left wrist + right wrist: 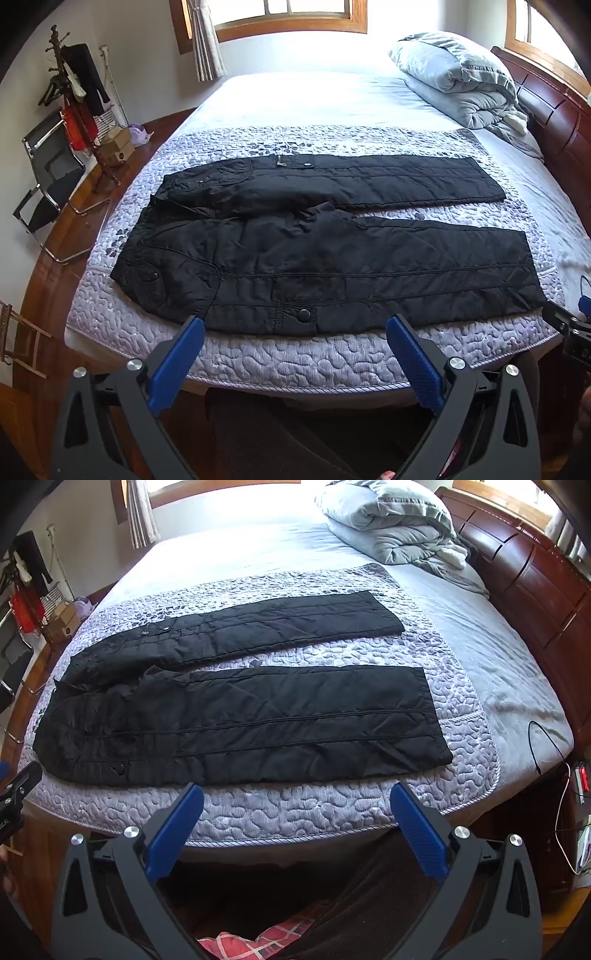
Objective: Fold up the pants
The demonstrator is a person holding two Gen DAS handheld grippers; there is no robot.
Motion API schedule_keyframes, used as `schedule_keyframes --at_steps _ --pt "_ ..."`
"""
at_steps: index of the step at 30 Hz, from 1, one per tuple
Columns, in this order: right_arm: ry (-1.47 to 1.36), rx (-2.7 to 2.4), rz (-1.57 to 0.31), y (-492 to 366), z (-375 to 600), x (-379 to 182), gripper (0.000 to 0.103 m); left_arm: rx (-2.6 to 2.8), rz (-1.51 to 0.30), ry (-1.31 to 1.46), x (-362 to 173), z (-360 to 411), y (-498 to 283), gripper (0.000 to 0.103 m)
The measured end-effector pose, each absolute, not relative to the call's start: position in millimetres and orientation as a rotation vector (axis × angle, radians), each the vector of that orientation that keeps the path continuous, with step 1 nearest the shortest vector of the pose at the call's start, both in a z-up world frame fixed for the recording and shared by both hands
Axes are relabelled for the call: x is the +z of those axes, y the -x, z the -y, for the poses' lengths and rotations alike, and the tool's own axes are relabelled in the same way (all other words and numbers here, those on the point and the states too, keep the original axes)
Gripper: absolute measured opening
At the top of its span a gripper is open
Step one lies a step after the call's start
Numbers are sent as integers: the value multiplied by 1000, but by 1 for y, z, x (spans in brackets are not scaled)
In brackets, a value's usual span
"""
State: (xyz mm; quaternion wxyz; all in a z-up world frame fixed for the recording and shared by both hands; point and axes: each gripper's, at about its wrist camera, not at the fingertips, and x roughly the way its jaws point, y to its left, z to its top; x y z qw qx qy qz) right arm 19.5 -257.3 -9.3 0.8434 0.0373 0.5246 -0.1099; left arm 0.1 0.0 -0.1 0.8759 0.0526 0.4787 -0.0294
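Black padded pants (pixel 332 254) lie flat on a purple quilted cover (pixel 295 354), waist at the left, both legs spread apart and running to the right. The same pants (pixel 240 716) fill the middle of the right wrist view. My left gripper (pixel 295 325) hovers over the bed's near edge, just short of the near leg's snap pocket, open with nothing between its blue pads. My right gripper (pixel 295 792) hangs over the near edge below the near leg, open and empty too. Each gripper's black frame shows at the edge of the other's view.
A folded grey duvet (pixel 458 77) lies at the bed's far right by the dark wooden headboard (pixel 554 110). A coat stand (pixel 74 85), folding chair (pixel 48 177) and boxes stand on the floor at left. Cables (pixel 554 775) trail off the bed's right edge.
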Motion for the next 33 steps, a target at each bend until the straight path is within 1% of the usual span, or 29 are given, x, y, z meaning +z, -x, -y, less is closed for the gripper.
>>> schedule_keyframes --at_steps 33 --pt "-78 -233 -1107 -21 259 -8 101 -56 -990 -107 4 -1 -3 100"
